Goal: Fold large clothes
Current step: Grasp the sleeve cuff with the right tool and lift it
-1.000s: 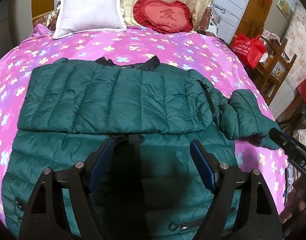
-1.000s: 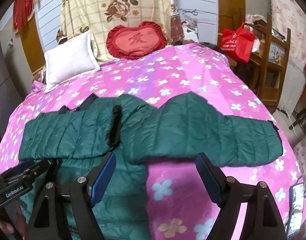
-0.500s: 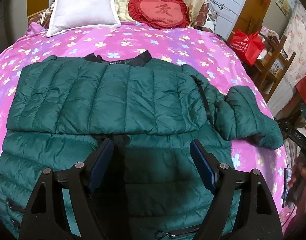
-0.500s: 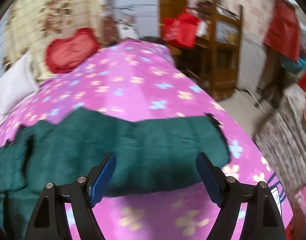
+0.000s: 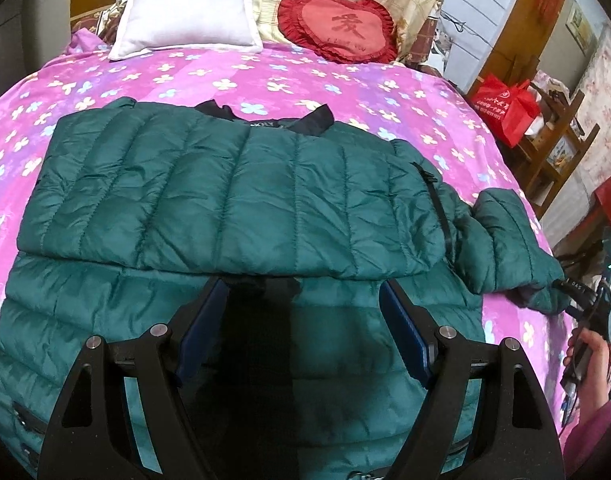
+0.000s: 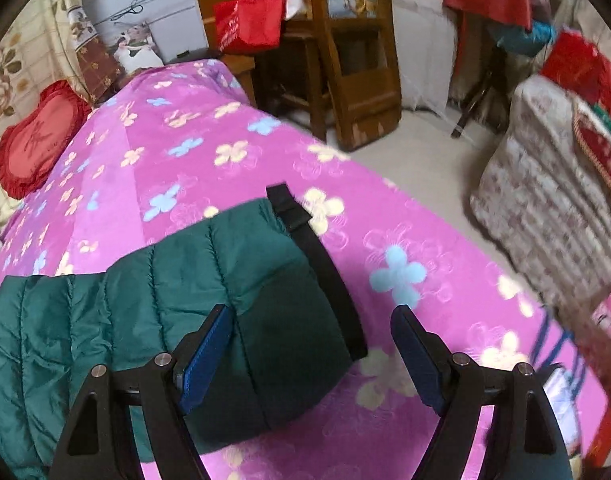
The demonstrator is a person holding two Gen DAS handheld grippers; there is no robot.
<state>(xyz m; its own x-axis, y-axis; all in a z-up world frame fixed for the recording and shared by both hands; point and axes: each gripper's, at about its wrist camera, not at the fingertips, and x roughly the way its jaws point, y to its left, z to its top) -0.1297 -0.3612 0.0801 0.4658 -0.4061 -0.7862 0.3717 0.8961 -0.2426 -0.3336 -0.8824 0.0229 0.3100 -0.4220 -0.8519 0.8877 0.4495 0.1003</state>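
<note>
A dark green quilted puffer jacket (image 5: 233, 200) lies on the pink flowered bed (image 5: 305, 80). One sleeve is folded across its chest. The other sleeve (image 6: 209, 280) stretches to the right, ending in a black cuff (image 6: 321, 264). My left gripper (image 5: 305, 320) is open and empty over the jacket's lower body. My right gripper (image 6: 309, 344) is open, low over the sleeve end, with the cuff between its fingers. It also shows in the left wrist view (image 5: 585, 296) at the sleeve tip.
A white pillow (image 5: 189, 4) and a red heart cushion (image 5: 337, 24) lie at the bed's head. A wooden shelf (image 6: 353, 48) with a red bag (image 6: 249, 20) stands beside the bed. A patterned covered thing (image 6: 553, 208) stands at the right.
My right gripper has swung right along the sleeve and dropped close over its cuff. My left gripper has shifted slightly over the jacket's lower body.
</note>
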